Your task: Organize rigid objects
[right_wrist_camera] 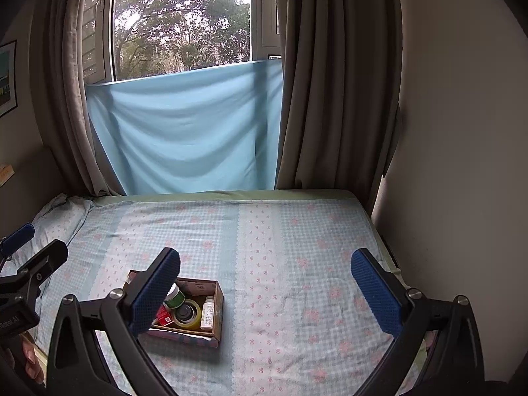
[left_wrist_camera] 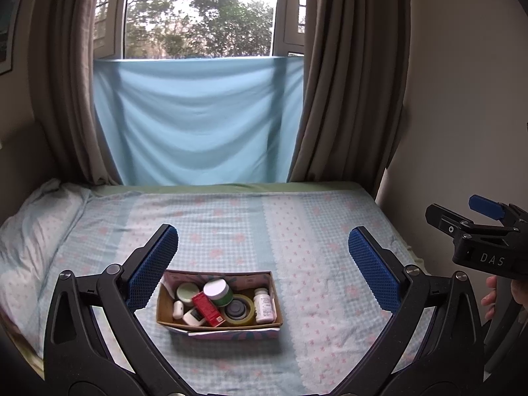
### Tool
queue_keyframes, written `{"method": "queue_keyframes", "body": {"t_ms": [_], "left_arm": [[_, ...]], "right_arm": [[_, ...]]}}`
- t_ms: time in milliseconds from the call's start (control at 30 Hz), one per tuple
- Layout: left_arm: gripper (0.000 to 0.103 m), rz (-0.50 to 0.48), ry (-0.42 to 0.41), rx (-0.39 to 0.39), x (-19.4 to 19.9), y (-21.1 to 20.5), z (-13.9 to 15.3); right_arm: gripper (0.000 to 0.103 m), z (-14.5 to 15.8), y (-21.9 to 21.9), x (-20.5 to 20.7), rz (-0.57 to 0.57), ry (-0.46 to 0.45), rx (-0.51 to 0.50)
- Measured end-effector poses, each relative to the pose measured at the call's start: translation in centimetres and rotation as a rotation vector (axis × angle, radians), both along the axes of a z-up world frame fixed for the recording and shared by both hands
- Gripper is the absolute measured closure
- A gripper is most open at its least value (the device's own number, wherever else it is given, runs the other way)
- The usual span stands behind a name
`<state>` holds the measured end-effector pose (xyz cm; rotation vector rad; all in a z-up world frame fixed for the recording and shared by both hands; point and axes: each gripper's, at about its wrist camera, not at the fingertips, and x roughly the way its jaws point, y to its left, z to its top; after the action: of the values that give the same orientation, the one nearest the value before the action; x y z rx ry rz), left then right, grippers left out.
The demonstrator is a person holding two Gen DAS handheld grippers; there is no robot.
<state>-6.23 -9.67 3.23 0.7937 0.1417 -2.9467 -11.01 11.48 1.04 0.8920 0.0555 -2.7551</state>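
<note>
I hold my left gripper (left_wrist_camera: 262, 265) and right gripper (right_wrist_camera: 264, 285) spread wide, empty, above the bed (left_wrist_camera: 313, 231); the box (left_wrist_camera: 219, 323) sits at six o'clock, packed together for easy sorting.

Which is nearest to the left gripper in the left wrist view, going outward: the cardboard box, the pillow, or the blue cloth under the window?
1. Cardboard box: on the bed, just below and ahead of the open left gripper.
2. Pillow: far left, at the bed's edge.
3. Blue cloth: hanging beyond the bed's far end.
</note>
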Motion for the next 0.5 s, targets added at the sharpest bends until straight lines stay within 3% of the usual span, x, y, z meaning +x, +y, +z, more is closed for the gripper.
{"method": "queue_keyframes", "body": {"t_ms": [500], "left_arm": [[0.000, -0.001, 0.003, 0.011, 0.08, 0.00, 0.18]], "right_arm": [[0.000, 0.21, -0.28, -0.25, 0.002, 0.005, 0.002]]}}
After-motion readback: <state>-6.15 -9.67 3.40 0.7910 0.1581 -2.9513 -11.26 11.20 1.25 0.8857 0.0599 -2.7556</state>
